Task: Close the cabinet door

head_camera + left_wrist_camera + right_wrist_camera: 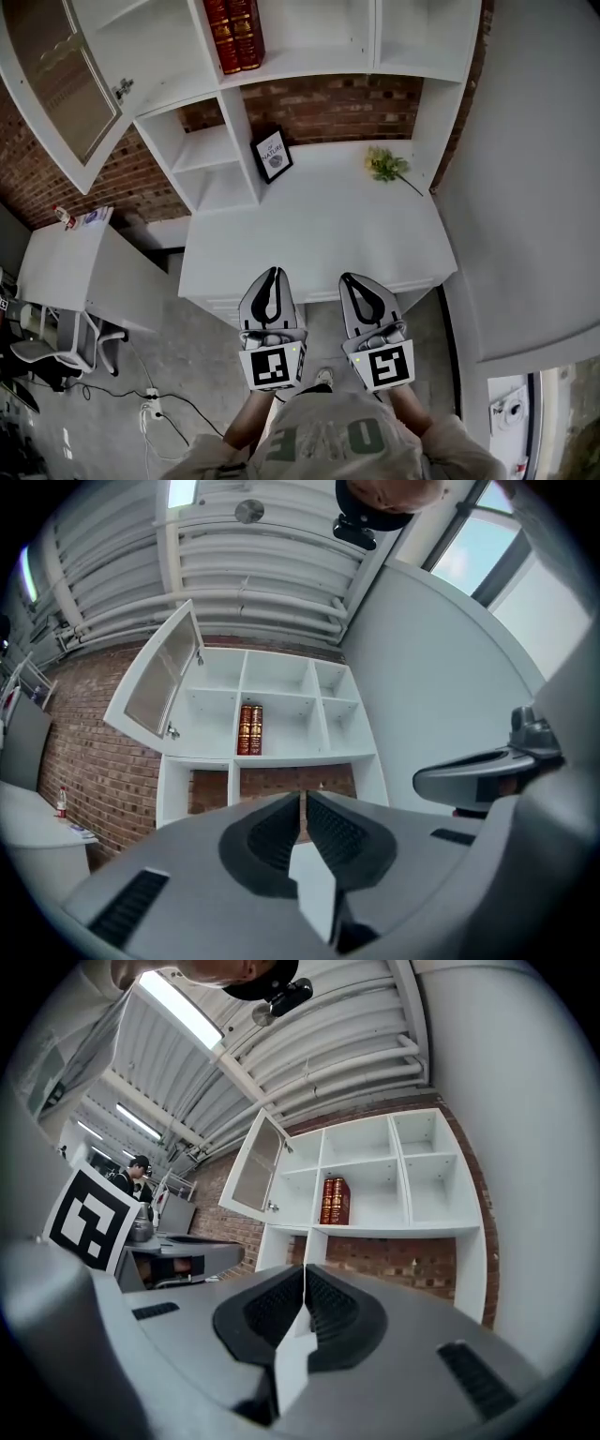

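A white wall cabinet [309,37] stands over a white desk [309,234]. Its glass-paned door [61,80] at the upper left hangs swung wide open, with a small metal knob [122,90] on its edge. The door [159,682] and the door [255,1168] also show in both gripper views, well ahead of the jaws. My left gripper [273,278] and right gripper [362,284] are side by side at the desk's near edge, both shut and holding nothing, far from the door.
Red books [234,33] stand in a cabinet compartment. A framed picture [274,155] and a sprig of yellow flowers [386,165] rest on the desk. A second white table [70,267] and an office chair [56,342] are at the left. A grey wall [534,169] runs along the right.
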A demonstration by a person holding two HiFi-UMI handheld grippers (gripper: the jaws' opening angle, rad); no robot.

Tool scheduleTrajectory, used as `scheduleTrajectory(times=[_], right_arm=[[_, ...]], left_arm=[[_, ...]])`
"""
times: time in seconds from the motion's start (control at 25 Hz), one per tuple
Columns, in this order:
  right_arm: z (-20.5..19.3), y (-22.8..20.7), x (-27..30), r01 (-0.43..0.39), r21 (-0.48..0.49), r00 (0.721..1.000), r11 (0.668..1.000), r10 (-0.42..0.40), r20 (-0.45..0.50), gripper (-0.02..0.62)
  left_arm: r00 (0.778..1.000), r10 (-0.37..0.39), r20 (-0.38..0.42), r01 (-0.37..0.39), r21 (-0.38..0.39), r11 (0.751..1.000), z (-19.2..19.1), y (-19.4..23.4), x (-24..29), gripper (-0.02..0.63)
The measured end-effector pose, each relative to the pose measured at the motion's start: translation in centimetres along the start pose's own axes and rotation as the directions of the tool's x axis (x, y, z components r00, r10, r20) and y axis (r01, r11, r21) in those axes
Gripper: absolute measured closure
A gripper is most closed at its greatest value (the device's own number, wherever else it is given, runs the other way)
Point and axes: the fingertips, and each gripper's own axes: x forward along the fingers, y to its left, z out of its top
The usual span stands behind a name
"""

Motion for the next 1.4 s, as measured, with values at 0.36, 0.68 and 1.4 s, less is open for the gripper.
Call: scheduleTrajectory(times=[0.36,0.68,1.4], right_arm=[[0.1,-4.1,7.1,0.007,-0.004,1.0,1.0,-0.007,0.027,0.578],[-0.6,-5.6,9.5,-0.095,0.011,0.994,0.995,0.094,0.05,0.578],[0.7,-2.4,15.0,-0.308,0.022,0.945,0.951,0.303,0.122,0.578]], left_arm=[[0.999,0.032,-0.024,-0.032,-0.032,0.999,-1.7,2.2,6.4,0.574],[0.996,0.08,-0.047,-0.083,-0.063,0.995,-1.8,1.0,8.6,0.574],[0.944,0.33,0.018,-0.33,0.045,0.943,2.9,8.5,7.1,0.574]])
